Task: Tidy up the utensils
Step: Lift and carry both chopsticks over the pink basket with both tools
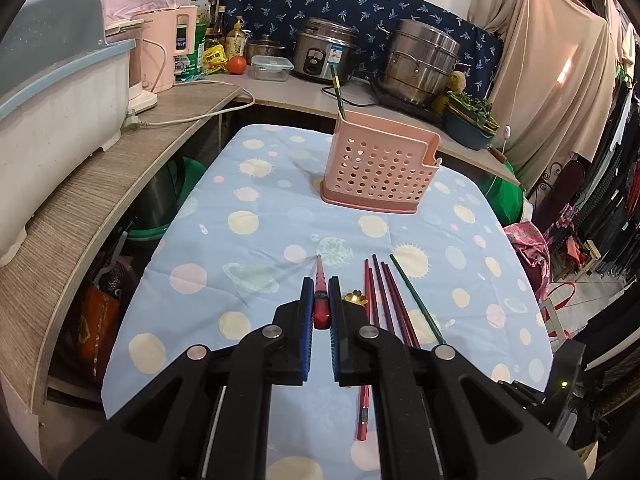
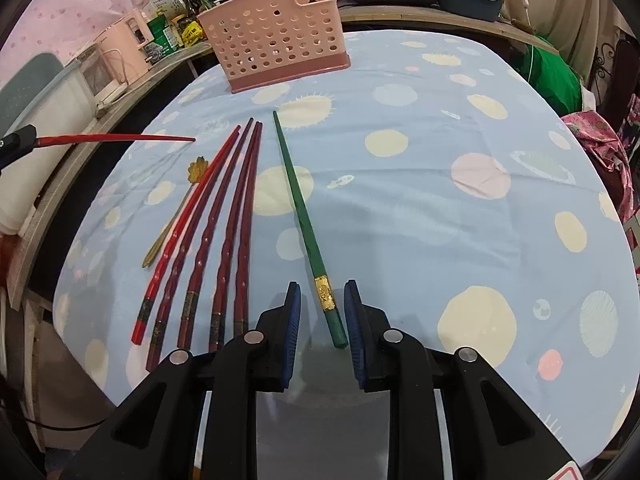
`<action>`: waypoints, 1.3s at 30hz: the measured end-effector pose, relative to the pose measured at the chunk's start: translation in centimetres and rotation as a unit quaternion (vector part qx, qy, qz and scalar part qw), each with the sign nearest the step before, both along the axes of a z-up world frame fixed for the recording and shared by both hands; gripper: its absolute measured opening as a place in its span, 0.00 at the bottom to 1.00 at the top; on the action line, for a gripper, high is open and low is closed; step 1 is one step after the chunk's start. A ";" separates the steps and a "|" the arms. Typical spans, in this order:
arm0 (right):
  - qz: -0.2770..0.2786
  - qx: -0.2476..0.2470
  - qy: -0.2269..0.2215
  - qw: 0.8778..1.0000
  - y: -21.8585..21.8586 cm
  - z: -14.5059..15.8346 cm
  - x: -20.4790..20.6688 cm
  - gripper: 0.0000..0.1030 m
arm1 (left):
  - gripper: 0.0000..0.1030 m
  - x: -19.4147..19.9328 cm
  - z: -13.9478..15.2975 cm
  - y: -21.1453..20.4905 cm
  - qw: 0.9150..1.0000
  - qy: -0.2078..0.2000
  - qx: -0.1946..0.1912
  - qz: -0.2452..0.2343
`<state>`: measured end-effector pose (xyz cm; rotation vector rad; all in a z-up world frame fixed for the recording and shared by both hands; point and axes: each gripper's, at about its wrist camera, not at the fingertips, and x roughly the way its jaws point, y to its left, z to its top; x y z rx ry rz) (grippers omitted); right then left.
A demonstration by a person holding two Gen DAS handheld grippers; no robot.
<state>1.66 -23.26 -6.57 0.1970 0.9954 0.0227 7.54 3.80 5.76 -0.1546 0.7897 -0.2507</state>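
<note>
My left gripper [image 1: 321,282] is shut on a red chopstick [image 1: 321,308], held above the blue spotted tablecloth [image 1: 280,208]. The right wrist view shows that same chopstick [image 2: 112,139] sticking out level at the far left. Several dark red chopsticks [image 2: 224,216], one brighter red one [image 2: 188,216] and a gold flower-headed utensil [image 2: 176,216] lie side by side on the cloth. My right gripper [image 2: 322,284] is open, its pads on either side of the thick end of a green chopstick [image 2: 304,216] that lies flat. A pink perforated holder [image 1: 380,168] stands at the far end, with one green chopstick [image 1: 337,88] upright in it.
A curved wooden counter [image 1: 120,168] wraps round the left and back. On it stand a white bin [image 1: 60,92], a pink kettle [image 1: 168,48], a rice cooker [image 1: 324,56] and a steel pot [image 1: 424,64]. Green tubs sit beside the table. Clothes hang at the right.
</note>
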 end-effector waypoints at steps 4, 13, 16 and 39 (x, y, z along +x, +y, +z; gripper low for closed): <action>0.001 -0.020 -0.005 1.000 0.1 -0.2 -0.2 0.10 | 0.07 0.0 0.0 0.0 1.000 0.000 0.000 0.000; 0.006 -0.018 -0.047 0.999 -0.1 3.7 -0.1 0.07 | 0.07 0.3 1.4 -0.1 1.000 -0.017 0.003 -0.003; 0.004 -0.018 -0.079 0.997 -0.3 6.6 0.2 0.07 | 0.07 0.7 2.3 0.0 1.000 -0.029 0.004 -0.003; -0.023 0.007 -0.263 0.965 -3.3 23.9 8.5 0.07 | 0.07 8.7 13.3 -2.1 0.990 -0.140 -0.018 -0.015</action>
